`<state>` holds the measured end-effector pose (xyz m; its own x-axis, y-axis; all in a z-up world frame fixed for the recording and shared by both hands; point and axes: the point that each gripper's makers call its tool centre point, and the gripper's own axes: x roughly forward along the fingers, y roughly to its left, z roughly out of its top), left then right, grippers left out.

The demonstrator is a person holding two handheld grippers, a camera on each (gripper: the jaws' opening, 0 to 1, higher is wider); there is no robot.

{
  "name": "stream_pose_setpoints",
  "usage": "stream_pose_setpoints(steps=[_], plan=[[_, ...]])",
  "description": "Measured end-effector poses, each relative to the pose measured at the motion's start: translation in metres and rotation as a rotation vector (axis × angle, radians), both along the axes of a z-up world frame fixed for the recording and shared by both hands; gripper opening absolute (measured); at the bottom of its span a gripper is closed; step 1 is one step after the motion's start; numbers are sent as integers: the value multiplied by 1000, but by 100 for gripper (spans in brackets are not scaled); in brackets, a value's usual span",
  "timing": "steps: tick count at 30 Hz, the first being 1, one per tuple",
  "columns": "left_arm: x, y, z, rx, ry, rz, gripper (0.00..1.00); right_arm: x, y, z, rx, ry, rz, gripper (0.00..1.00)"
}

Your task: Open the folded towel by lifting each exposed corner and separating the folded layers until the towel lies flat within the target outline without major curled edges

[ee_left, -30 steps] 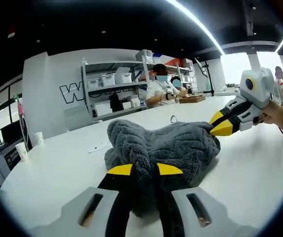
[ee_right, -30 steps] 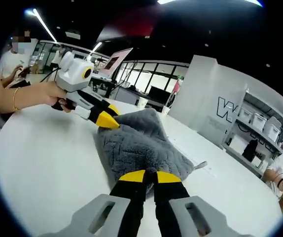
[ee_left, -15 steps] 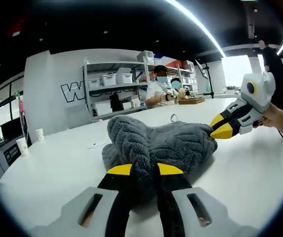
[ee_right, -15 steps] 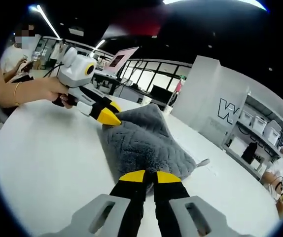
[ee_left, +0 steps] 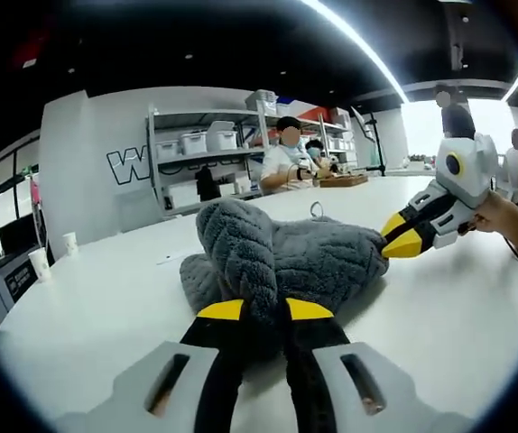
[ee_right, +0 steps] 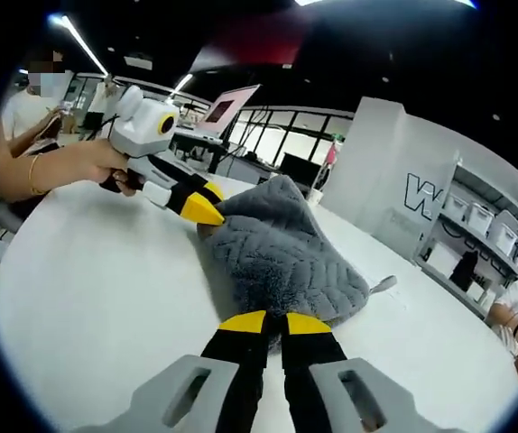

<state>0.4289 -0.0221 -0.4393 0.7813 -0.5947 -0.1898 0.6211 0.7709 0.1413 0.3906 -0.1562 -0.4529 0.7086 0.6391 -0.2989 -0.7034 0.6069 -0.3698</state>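
Left tongs point(ee_left: 263, 309) clench one corner of the grey towel point(ee_left: 286, 257); right tongs point(ee_right: 263, 322) clench the opposite corner. The towel sits bunched on the white worktop point(ee_left: 87, 307) between them. A wall point(ee_left: 87, 171) bears a large "W"; the rest is hidden behind shelving point(ee_left: 209, 162).

Towel point(ee_left: 286, 262) edge hidden between left gripper point(ee_left: 264, 310) jaw tips. Right gripper point(ee_right: 265, 322) jaw tips likewise bury their fold. Wall lettering point(ee_left: 125, 166) cut off by shelving point(ee_left: 209, 167).
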Motion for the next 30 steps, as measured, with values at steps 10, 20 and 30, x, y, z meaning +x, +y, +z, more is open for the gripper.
stream_pose_setpoints(steps=[10, 20, 30], plan=[[-8, 0, -3, -13, 20, 1, 14, -6, 0, -5, 2, 28, 12, 0], [-18, 4, -8, -34, 32, -5, 13, -8, -1, -8, 14, 43, 15, 0], [-25, 10, -12, -40, 42, -3, 10, -13, 0, -11, 25, 56, 17, 0]])
